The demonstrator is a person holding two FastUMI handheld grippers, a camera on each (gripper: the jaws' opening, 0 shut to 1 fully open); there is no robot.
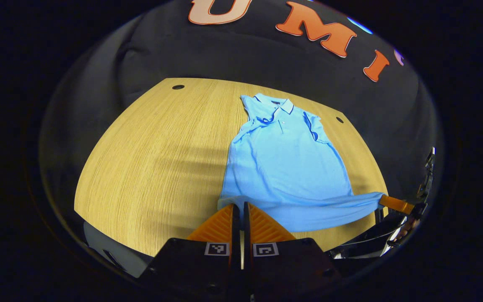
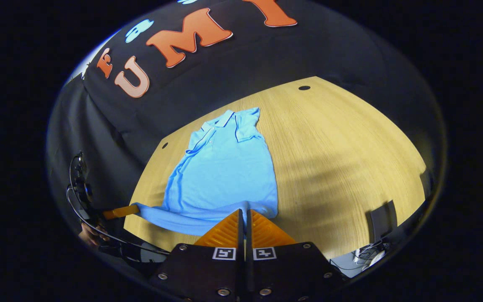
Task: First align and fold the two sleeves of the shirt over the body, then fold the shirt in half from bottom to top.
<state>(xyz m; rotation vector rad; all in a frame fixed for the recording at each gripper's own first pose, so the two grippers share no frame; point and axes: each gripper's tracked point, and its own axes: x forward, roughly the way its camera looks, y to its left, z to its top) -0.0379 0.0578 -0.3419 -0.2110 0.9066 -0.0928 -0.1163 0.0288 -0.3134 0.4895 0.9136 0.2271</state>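
So we've got the light blue polo shirt (image 1: 285,163) lying flat on the wooden worktop (image 1: 153,159), collar (image 1: 281,105) at the far end toward the booth wall, both sleeves already tucked in over the body. Our left tongs (image 1: 240,206) are pinched together on the hem's left corner, and the right tongs (image 2: 244,212) are clamped on the hem's right corner. That bottom edge (image 2: 191,218) is pulled off the wood and stretched between the two. In the left gripper view we can see the other tongs off to the right gripping the cloth.
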